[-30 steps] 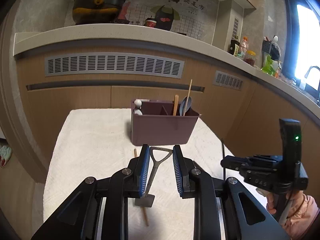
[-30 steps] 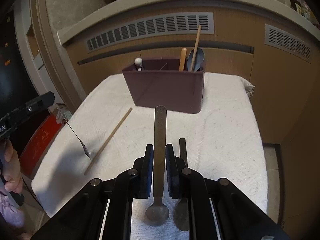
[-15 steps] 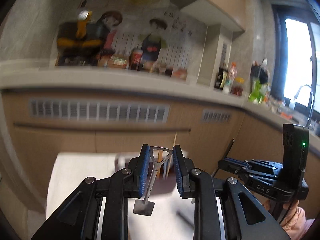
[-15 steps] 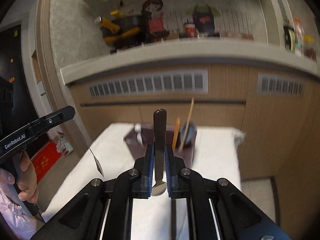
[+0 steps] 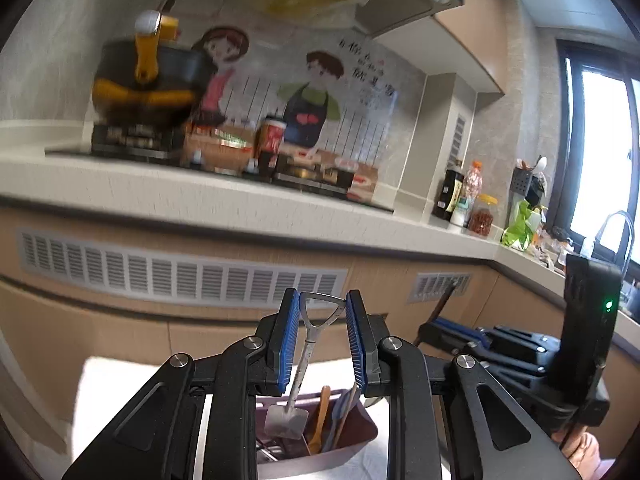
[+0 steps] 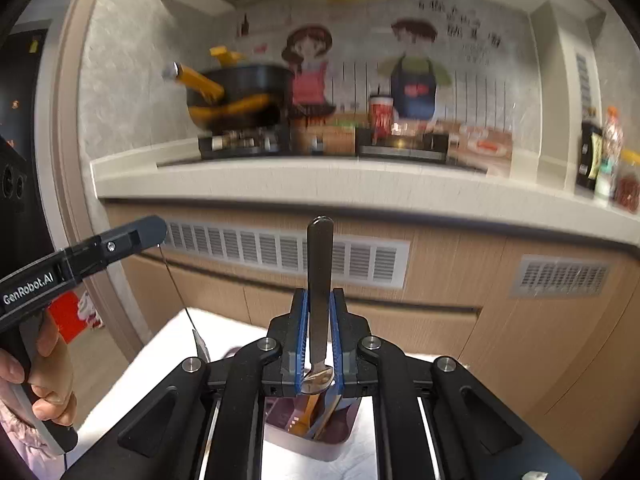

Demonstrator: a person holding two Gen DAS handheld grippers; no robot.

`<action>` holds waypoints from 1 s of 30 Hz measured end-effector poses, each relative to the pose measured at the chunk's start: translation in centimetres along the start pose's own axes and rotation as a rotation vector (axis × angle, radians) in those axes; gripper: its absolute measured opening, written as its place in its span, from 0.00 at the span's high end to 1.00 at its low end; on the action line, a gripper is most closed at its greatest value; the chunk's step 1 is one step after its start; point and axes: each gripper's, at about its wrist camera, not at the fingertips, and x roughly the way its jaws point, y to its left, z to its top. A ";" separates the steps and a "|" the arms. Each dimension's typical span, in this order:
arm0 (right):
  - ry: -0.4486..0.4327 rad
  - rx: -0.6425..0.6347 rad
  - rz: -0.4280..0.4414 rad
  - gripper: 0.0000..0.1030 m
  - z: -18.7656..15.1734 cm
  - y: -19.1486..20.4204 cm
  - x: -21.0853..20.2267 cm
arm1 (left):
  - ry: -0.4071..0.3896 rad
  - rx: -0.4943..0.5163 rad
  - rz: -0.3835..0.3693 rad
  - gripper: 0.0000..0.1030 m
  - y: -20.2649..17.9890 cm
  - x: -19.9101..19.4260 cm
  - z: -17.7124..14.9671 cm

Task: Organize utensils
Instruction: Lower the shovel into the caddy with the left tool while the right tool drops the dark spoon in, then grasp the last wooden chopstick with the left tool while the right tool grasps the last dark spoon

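Observation:
My left gripper (image 5: 322,312) is shut on the triangular handle of a small metal shovel-shaped spoon (image 5: 306,364), whose blade hangs down over the purple utensil holder (image 5: 320,446). The holder has a wooden spoon (image 5: 320,416) and other utensils in it. My right gripper (image 6: 319,312) is shut on a metal spoon (image 6: 319,276), handle up, bowl down just above the same holder (image 6: 316,428). Both grippers hang above the holder. The left gripper (image 6: 120,240) shows at the left of the right wrist view.
The holder stands on a white towel (image 6: 160,360) on a small table. Behind is a cabinet front with vents (image 5: 180,276) and a countertop (image 5: 200,192) with a black pot, a can and bottles. The right gripper's body (image 5: 560,344) is close at my right.
Both grippers have lifted their utensils off the towel and moved forward over the holder, with the views tilting up to the counter.

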 end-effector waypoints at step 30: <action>0.236 -0.022 -0.134 0.00 -13.2 -0.6 2.5 | 0.462 -0.115 0.299 0.52 5.7 1.4 -17.8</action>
